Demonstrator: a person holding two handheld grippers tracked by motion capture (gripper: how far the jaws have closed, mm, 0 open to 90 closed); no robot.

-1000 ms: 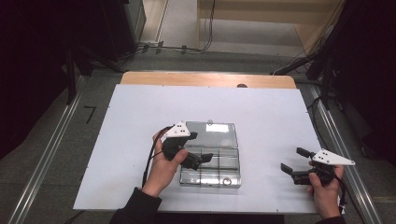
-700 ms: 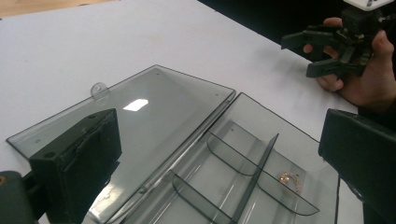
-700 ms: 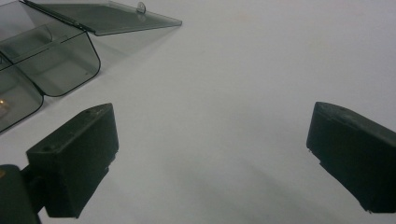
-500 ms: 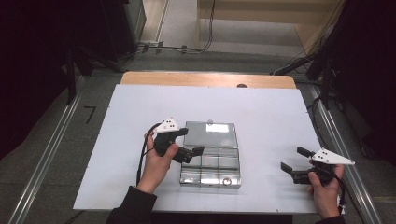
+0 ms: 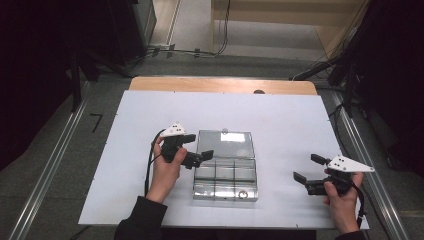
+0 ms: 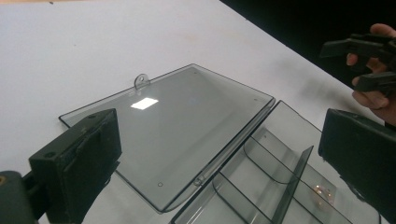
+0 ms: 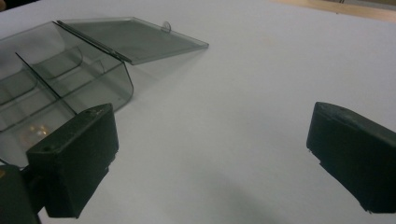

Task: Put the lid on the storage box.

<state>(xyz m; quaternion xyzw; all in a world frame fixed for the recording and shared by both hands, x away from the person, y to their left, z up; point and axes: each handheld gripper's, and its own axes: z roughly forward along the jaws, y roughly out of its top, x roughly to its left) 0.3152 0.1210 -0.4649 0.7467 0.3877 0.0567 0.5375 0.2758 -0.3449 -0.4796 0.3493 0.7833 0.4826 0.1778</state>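
A clear plastic compartment box (image 5: 225,181) lies open at the near middle of the white board, its lid (image 5: 225,143) folded flat on the far side. In its front right compartment sits a small ring-like piece (image 5: 242,194). My left gripper (image 5: 197,148) is open, held at the box's left edge by the hinge. The left gripper view looks over the lid (image 6: 177,126) and the divided tray (image 6: 280,179), with nothing between the jaws. My right gripper (image 5: 309,168) is open above bare board, well right of the box, and its view shows the tray (image 7: 60,79) off to the left.
The white board (image 5: 280,125) covers a wooden table whose far edge (image 5: 220,85) shows. Metal rails run along the floor on both sides (image 5: 45,175). Cables lie on the floor beyond the table. Bare board stretches left, right and behind the box.
My left gripper has drawn back a little, left and away from above the tray to the box's left edge. The right gripper and the box have stayed put.
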